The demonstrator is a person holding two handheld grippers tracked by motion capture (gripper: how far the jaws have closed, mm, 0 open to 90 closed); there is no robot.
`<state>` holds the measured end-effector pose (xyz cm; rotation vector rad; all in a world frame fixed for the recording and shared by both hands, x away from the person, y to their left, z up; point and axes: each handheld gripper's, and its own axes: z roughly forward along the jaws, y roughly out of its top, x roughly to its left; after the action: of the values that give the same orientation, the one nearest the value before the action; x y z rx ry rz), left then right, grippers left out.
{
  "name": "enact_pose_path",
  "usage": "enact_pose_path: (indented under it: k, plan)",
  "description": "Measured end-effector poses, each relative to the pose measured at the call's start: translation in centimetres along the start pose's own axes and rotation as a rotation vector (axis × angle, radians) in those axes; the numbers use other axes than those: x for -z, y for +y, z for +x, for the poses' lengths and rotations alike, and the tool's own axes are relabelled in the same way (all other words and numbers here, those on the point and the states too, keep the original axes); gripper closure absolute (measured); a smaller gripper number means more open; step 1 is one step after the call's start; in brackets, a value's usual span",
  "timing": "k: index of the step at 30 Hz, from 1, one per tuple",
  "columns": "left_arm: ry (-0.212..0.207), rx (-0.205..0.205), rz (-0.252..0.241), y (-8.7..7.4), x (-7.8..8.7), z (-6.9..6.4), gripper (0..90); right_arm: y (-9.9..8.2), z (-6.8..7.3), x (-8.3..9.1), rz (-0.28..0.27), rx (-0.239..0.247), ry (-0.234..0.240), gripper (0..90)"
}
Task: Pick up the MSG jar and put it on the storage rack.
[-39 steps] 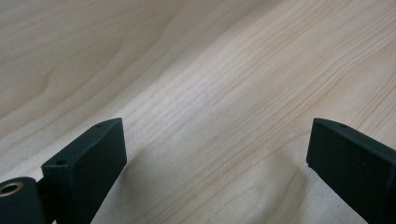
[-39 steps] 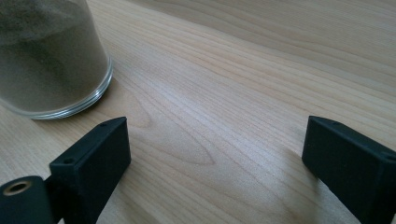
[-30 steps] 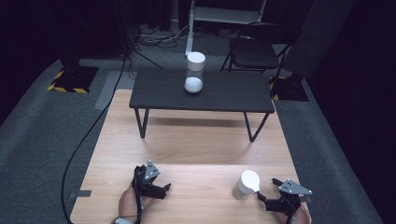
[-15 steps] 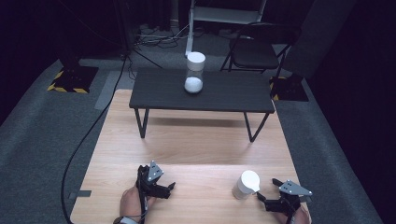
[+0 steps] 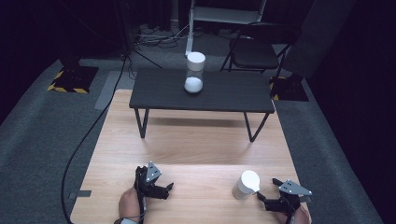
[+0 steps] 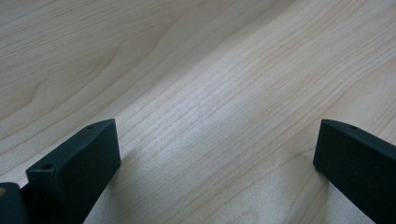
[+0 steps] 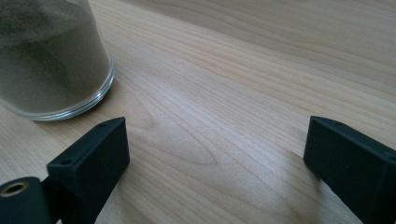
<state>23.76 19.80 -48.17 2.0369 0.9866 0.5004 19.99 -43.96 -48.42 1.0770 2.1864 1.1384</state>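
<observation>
Wooden tabletop (image 5: 187, 140), near edge: both hands low, resting. Left gripper (image 5: 167, 189) lay level, pointed right, jaws spread wide after just opening further, nothing between. Right gripper (image 5: 265, 199) pointed left toward jar (image 5: 245, 185), jaws apart, empty. Jar upright, white-lidded, just beside right gripper, untouched. Second jar (image 5: 194, 73) on dark side table (image 5: 224, 95).

A dark recording studio or lab, not a home. Behind the wooden desk (image 5: 187, 140) hang black curtains; cables (image 5: 154, 35) trail over grey carpet (image 5: 42, 121), a stand base with hazard-striped tape (image 5: 70, 79) sits to its left, and a folding chair (image 5: 254, 49) stands beyond.
</observation>
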Motion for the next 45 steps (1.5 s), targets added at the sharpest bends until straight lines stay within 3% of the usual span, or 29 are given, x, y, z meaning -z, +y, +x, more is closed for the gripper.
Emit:
enact_pose_path:
  k: [3, 6, 9, 14, 20, 45]
  plan:
    - [-0.006, -0.006, 0.004, 0.1, 0.0, 0.2, 0.2, 0.0, 0.1, 0.0, 0.0, -0.002, -0.001, 6.6]
    - [-0.003, 0.001, -0.035, -0.7, -0.3, 0.1, 0.1, 0.0, 0.1, 0.0, 0.0, -0.002, -0.002, 6.6]
    - [0.03, 0.027, -0.083, -1.7, -0.6, -0.7, 0.0, 0.0, 0.1, 0.0, 0.0, -0.002, -0.002, 6.6]
    - [0.034, 0.028, -0.082, -1.6, -0.7, -0.6, 0.0, -0.1, 0.1, 0.0, -0.001, -0.003, -0.004, 6.5]
    - [0.074, 0.057, -0.081, -0.8, -1.7, -1.3, 0.0, -0.1, 0.1, 0.0, -0.001, -0.002, -0.003, 6.5]
    - [0.08, 0.06, -0.081, -0.8, -1.7, -1.4, 0.0, 0.0, 0.1, 0.1, 0.001, -0.001, -0.001, 6.5]
